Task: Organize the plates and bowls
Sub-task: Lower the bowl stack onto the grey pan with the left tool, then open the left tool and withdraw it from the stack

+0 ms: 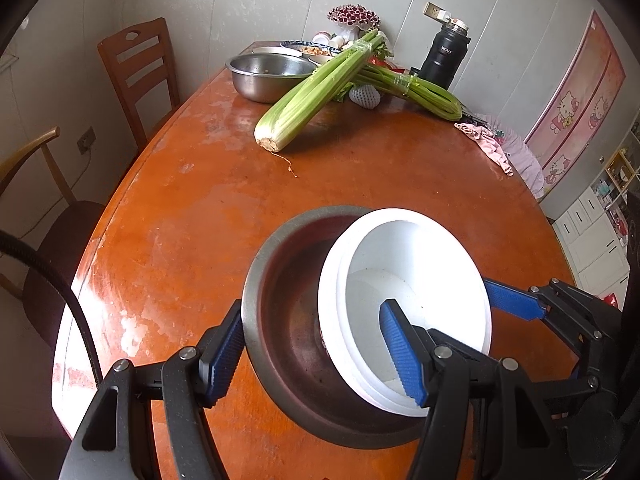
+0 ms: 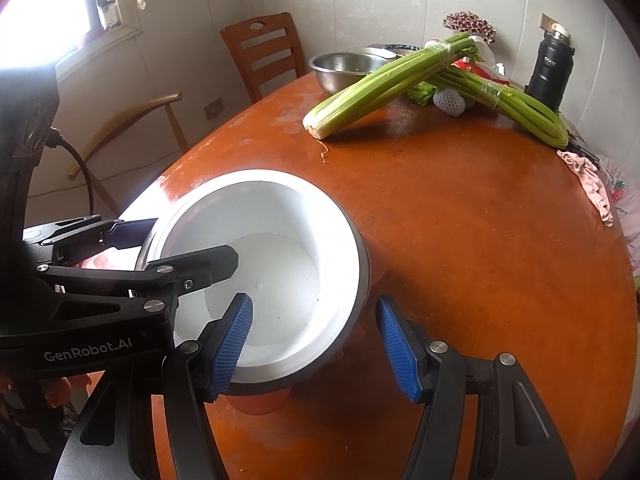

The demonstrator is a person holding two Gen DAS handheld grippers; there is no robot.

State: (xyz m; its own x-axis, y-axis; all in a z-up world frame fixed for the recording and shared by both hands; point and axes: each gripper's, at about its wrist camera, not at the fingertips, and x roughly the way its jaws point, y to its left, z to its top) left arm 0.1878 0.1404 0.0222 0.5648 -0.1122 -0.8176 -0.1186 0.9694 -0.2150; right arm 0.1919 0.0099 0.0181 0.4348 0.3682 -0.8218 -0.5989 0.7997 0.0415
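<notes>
Bowls are pictured nested at the near end of an orange worktop [image 1: 192,208]: a white bowl [image 1: 404,280] is set inside a dark metal bowl [image 1: 288,320], low in the frame in both views.

In the left wrist view the white bowl is seen tilted and pushed to the right, so that the metal bowl's dark inside is laid bare, and nested white rims are shown on its left side. A pink cartoon panel [image 1: 576,112] is caught at the right edge. In the right wrist view the metal bowl [image 2: 362,280] is reduced to a thin grey rim round the white bowl [image 2: 276,264], and a bright window [image 2: 40,8] is shown at upper left. Celery [image 1: 312,88], a steel basin [image 1: 264,76] and a black flask [image 1: 442,56] are seen at the top of both frames.

The left gripper [image 1: 312,312] is held at a middling spread across the bowls' left side, one pad against the metal rim and the other inside the white bowl; whether they are clamped cannot be told. The right gripper [image 2: 314,300] is spread across the lower right rim, one pad inside the white bowl and the other just clear of the metal rim, so nothing is gripped.
</notes>
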